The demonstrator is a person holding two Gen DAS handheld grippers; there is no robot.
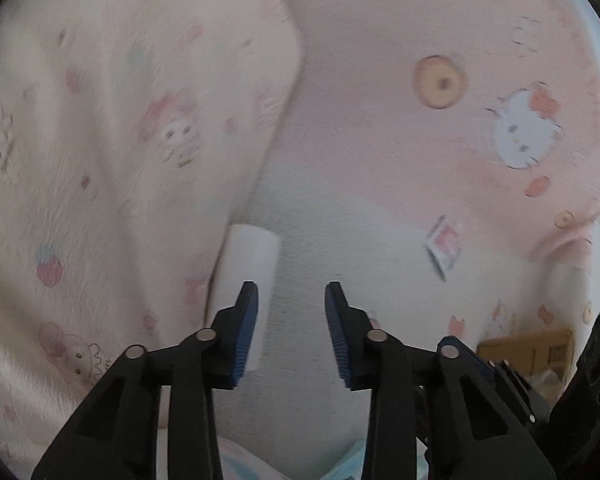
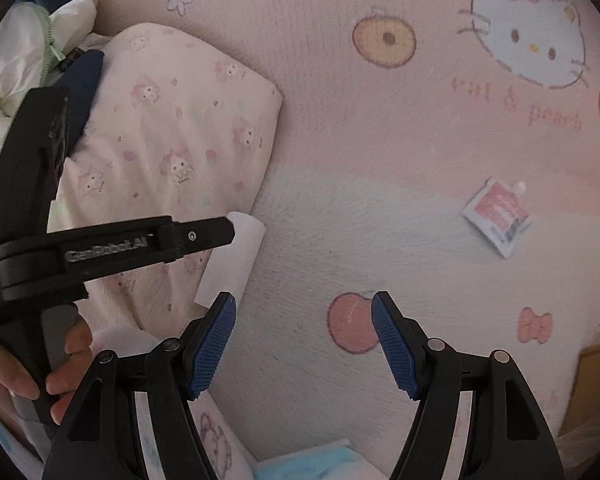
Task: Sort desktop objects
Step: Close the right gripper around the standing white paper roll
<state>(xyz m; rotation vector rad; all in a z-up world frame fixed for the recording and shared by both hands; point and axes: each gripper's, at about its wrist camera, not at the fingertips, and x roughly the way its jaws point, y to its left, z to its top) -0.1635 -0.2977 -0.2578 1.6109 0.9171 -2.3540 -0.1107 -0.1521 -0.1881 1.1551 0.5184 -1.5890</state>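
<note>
Pink printed sheet (image 2: pixel 380 128) carries a red sachet (image 2: pixel 497 216); both released grippers (image 1: pixel 292 320) (image 2: pixel 302 340) hover apart. Only the right view shows the hand (image 2: pixel 40 372); white paper (image 1: pixel 246 272) touches the pillow (image 2: pixel 172 152).

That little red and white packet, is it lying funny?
A bit. The red and white packet lies tilted and alone on the Hello Kitty sheet, away from the pillow. A white paper slip pokes out beside the pillow's edge. Both grippers, left and right, are open and empty.
</note>
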